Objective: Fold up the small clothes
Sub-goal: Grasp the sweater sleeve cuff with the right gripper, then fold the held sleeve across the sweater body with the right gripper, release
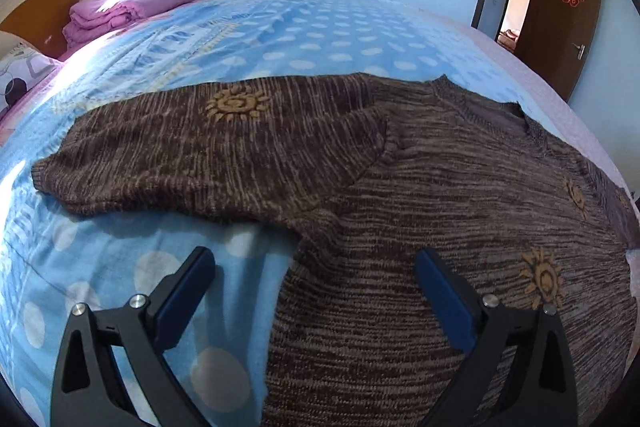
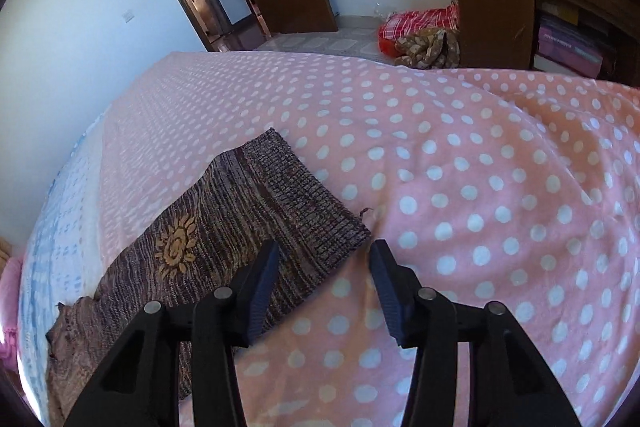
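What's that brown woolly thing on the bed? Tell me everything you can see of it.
It is a brown sweater of streaky, ribbed-looking knit, scattered with tan sun motifs. It lies flat and unfolded, neck opening toward the far side, one sleeve stretched out on the blue dotted bedding. The other sleeve, ending in a darker ribbed cuff, lies on the pink dotted blanket. Nothing grips it: the left gripper hovers open over its side edge, and the right gripper is open by the cuff.
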### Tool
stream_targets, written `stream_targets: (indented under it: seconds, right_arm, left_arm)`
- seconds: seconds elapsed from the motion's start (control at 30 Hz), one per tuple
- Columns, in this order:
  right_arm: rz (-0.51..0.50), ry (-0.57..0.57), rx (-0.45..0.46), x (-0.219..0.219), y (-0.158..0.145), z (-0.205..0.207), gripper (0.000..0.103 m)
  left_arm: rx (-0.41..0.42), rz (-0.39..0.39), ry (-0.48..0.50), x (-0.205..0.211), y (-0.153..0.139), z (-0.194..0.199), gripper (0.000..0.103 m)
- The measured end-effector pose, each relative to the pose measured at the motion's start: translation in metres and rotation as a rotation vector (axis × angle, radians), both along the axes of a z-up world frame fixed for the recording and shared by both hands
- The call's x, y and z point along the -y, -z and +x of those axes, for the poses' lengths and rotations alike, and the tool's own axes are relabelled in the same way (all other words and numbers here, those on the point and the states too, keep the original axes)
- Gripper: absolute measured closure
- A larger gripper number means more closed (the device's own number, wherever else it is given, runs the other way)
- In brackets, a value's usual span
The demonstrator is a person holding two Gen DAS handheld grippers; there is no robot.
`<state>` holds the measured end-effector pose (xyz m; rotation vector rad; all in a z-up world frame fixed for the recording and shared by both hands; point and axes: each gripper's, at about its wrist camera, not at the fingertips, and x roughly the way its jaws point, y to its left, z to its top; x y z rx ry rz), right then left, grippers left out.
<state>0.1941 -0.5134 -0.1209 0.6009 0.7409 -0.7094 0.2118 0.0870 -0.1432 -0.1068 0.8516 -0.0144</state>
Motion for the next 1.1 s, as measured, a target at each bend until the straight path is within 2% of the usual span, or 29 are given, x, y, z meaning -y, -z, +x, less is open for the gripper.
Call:
stream_targets:
  seconds: [0.07, 0.1, 0.13, 0.17, 0.2, 0.37, 0.47, 0.67, 0.77, 0.9, 1.0, 1.1]
  right_arm:
    - [-0.026, -0.007, -0.032, -0.003, 0.003, 0.007, 0.055]
    - [-0.054, -0.013, -0.061, -0.003, 0.003, 0.009, 0.066]
    - [-0.083, -0.024, -0.083, -0.004, 0.002, 0.011, 0.08]
    - [-0.082, -0.043, -0.073, -0.004, 0.001, 0.011, 0.088]
    - [-0.077, -0.056, -0.066, -0.004, 0.001, 0.01, 0.091]
    - [-0.038, -0.071, -0.023, -0.003, -0.011, 0.008, 0.095]
    - [-0.078, -0.12, 0.036, -0.023, -0.044, 0.009, 0.095]
    - [-0.151, -0.366, 0.159, -0.118, -0.119, 0.029, 0.095]
    - [-0.151, -0.521, 0.2, -0.188, -0.132, 0.043, 0.095]
    - [-0.117, -0.724, 0.206, -0.285, -0.112, 0.064, 0.095]
    - [-0.099, -0.834, 0.165, -0.349, -0.07, 0.077, 0.095]
    - [-0.079, -0.9, 0.121, -0.389, -0.023, 0.086, 0.095]
  left_arm:
    - [0.001, 0.001, 0.001, 0.0, 0.001, 0.0, 0.0]
    - [0.0, 0.007, 0.003, 0.002, 0.001, -0.001, 0.0]
    - [-0.001, 0.016, 0.004, 0.003, 0.001, 0.0, 0.0]
    - [-0.001, 0.023, 0.004, 0.005, 0.001, 0.001, 0.0]
    - [0.001, 0.025, 0.004, 0.005, 0.002, 0.001, 0.0]
    - [0.004, 0.002, 0.008, 0.002, 0.002, 0.003, 0.0]
    - [0.007, -0.002, 0.01, 0.001, 0.002, 0.002, 0.0]
    - [0.014, -0.012, 0.012, 0.0, 0.002, 0.003, 0.0]
    - [0.018, -0.02, 0.014, -0.001, 0.001, 0.002, 0.0]
    - [0.022, -0.029, 0.016, -0.002, 0.001, 0.001, 0.0]
    - [0.026, -0.037, 0.019, -0.004, 0.001, 0.001, 0.0]
    - [0.029, -0.044, 0.02, -0.004, 0.001, 0.0, 0.0]
